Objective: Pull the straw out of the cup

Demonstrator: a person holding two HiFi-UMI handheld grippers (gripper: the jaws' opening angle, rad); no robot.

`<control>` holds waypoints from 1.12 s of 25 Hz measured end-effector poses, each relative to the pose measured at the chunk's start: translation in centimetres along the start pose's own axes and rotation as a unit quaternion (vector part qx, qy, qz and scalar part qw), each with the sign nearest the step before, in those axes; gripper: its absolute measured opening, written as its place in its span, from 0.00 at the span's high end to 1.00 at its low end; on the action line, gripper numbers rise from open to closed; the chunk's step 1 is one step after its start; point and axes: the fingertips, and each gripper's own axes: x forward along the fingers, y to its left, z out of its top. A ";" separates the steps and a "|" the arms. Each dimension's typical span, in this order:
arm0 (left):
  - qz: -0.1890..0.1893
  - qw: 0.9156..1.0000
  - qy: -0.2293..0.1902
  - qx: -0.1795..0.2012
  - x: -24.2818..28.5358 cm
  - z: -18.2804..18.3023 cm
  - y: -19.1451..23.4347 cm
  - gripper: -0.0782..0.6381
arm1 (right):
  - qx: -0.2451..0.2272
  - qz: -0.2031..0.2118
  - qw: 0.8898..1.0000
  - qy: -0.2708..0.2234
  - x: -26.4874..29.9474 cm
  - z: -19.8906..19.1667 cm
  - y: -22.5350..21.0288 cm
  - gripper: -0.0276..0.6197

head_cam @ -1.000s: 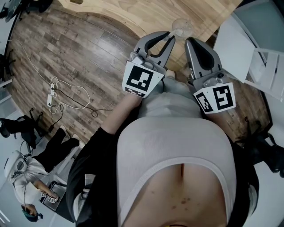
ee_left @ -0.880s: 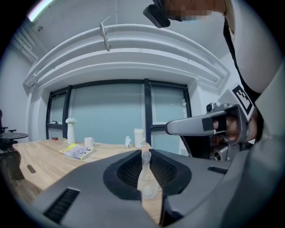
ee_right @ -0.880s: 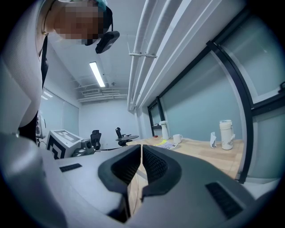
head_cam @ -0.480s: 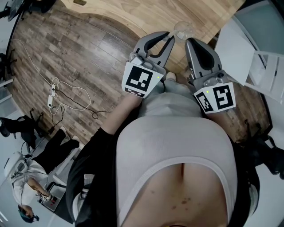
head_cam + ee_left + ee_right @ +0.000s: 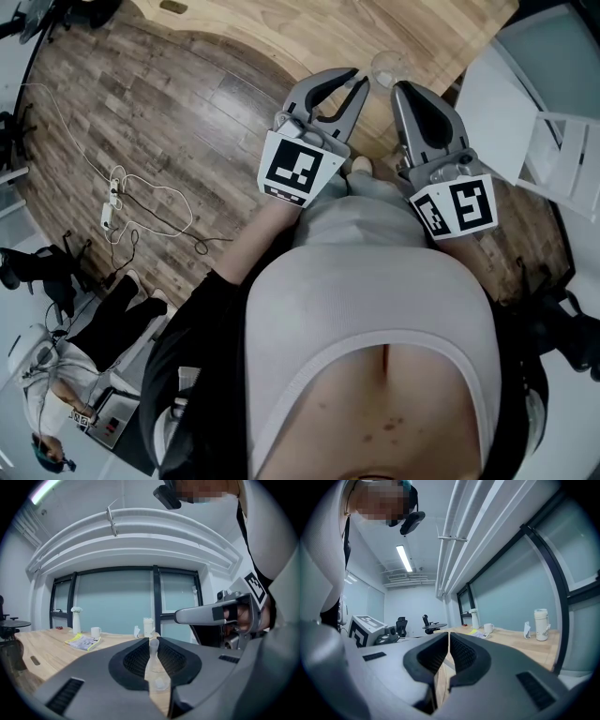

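Note:
A clear cup (image 5: pixel 387 66) stands near the edge of the wooden table (image 5: pixel 309 28). I hold both grippers side by side in front of my chest. My left gripper (image 5: pixel 361 82) points at the cup, its tips a little short of it. In the left gripper view its jaws (image 5: pixel 153 639) are almost together, and through the slit I see the cup (image 5: pixel 157 672) with a pale straw (image 5: pixel 153 645) upright in it. My right gripper (image 5: pixel 401 89) is to the right of the cup. Its jaws (image 5: pixel 448 633) meet with nothing between them.
On the table's far side are a white vase (image 5: pixel 76 620), a mug (image 5: pixel 95 632), a magazine (image 5: pixel 84 641) and a white flask (image 5: pixel 148 626). A power strip with cables (image 5: pixel 111 202) lies on the floor. White furniture (image 5: pixel 534 112) is at right and another person (image 5: pixel 56 412) at lower left.
Neither gripper has moved. Only the person at the lower left of the head view has shifted a little.

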 end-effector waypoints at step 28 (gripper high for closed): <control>0.002 1.000 -0.022 0.006 -4.8 0.2 3.4 0.82 | -0.022 -0.010 1.000 -0.001 3.2 -1.2 4.2 0.91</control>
